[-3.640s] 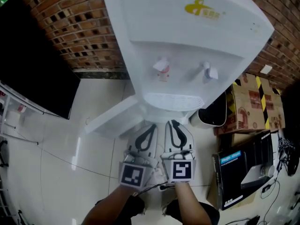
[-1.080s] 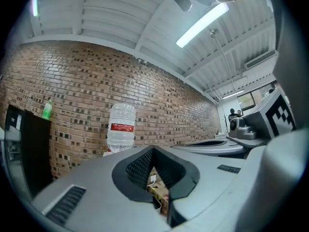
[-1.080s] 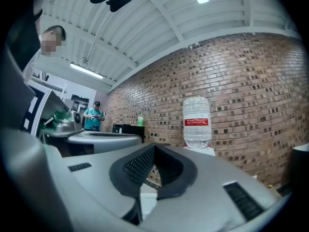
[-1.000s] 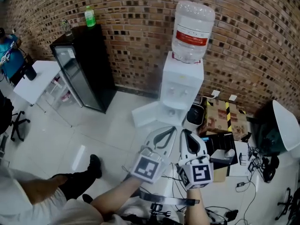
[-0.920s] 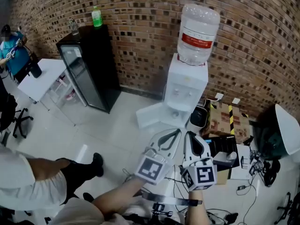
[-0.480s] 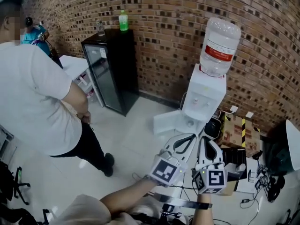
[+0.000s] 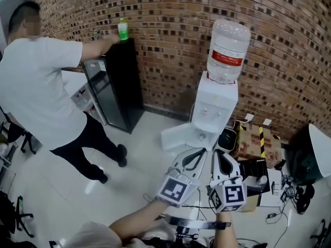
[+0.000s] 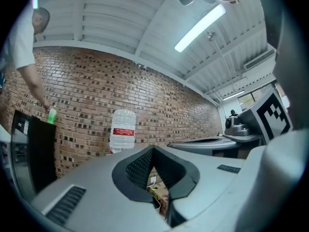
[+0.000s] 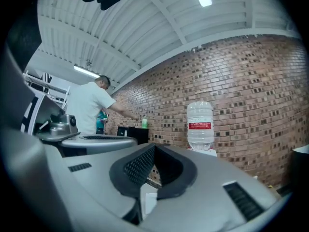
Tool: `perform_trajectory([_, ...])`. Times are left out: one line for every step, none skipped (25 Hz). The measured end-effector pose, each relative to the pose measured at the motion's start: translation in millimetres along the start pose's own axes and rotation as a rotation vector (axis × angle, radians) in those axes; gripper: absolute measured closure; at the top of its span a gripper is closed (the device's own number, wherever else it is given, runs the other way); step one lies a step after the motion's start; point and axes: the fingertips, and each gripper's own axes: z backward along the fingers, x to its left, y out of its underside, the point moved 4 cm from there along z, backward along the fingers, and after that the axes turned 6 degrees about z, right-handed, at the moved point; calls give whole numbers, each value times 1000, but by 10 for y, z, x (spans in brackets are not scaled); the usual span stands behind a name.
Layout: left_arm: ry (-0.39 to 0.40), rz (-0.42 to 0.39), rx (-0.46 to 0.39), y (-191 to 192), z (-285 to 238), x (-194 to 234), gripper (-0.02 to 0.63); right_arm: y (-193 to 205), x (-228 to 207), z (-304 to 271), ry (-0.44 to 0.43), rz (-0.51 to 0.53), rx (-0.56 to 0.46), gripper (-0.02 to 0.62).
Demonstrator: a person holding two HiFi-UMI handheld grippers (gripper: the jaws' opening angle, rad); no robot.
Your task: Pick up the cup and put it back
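No cup shows in any view. My left gripper (image 7: pixel 200 151) and right gripper (image 7: pixel 216 153) are held side by side above the white floor, both shut with nothing between the jaws. They point at the white water dispenser (image 7: pixel 214 105) with its clear bottle (image 7: pixel 227 45), which stands some way ahead against the brick wall. In the left gripper view the left gripper (image 8: pixel 153 149) shows its tips together below the bottle (image 8: pixel 123 129). The right gripper view likewise shows the right gripper (image 9: pixel 154 147) closed, with the bottle (image 9: pixel 199 124) ahead.
A person in a white shirt (image 7: pixel 41 87) stands at the left and reaches for a green bottle (image 7: pixel 123 30) on top of a black fridge (image 7: pixel 116 87). Right of the dispenser are a white bin (image 7: pixel 226 138), a cardboard box (image 7: pixel 256 138), black equipment (image 7: pixel 253 172) and cables.
I have backed away from the dispenser, which filled the view at first. The person in white has walked from the left foreground to the fridge and put a hand on the green bottle. Both grippers stay shut.
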Motion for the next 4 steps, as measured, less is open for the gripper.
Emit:
perform_trajectory([3, -1, 0, 13, 3, -7, 603, 18, -7, 2, 3, 0, -6, 595])
perform_trajectory([6, -3, -1, 28, 8, -18, 603, 33, -12, 6, 5, -1, -13, 595])
perform_trajectory([9, -6, -2, 44, 16, -30, 603, 48, -15, 12, 7, -2, -19, 595])
perform_trajectory([11, -9, -2, 61, 24, -43, 603, 64, -17, 20, 8, -3, -23, 595])
